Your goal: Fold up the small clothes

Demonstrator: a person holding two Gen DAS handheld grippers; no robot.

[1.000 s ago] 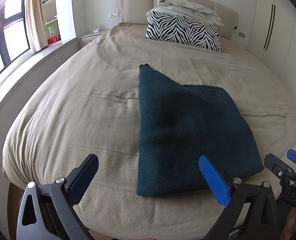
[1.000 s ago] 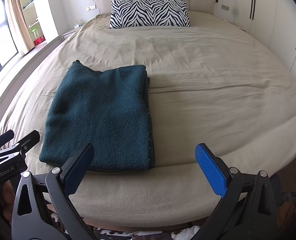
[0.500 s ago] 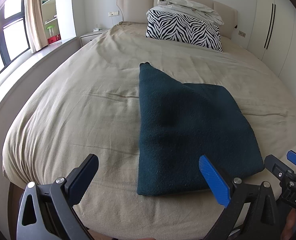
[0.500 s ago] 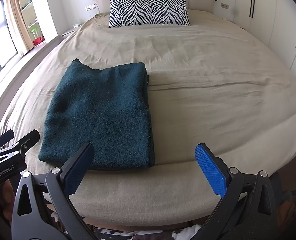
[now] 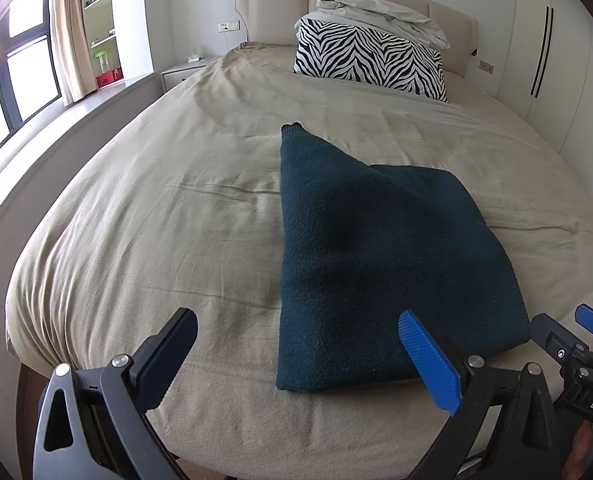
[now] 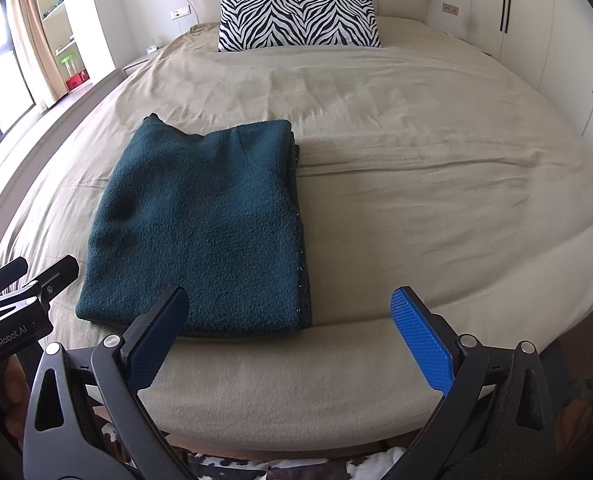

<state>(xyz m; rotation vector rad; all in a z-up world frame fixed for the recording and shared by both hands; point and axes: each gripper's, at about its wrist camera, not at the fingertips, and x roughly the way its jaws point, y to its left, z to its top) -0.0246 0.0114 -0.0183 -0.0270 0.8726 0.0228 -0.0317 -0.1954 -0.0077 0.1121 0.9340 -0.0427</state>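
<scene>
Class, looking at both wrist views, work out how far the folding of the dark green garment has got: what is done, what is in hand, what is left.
Done: the dark green garment lies folded into a flat, layered rectangle on the bed. In hand: nothing; the left tool and right tool are both open and empty, short of the near edge. Left: perhaps tucking in the corner poking out at the far end; no other clothes are visible.

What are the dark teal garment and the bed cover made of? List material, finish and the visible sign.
Dark teal garment: looks like fleece or a fuzzy knit, matte; the nubby, pilled surface and thick soft folded edges suggest it.
Bed cover: seems a thin woven cotton or linen-like cloth, matte beige; fine sharp creases and a smooth flat surface point that way.
</scene>
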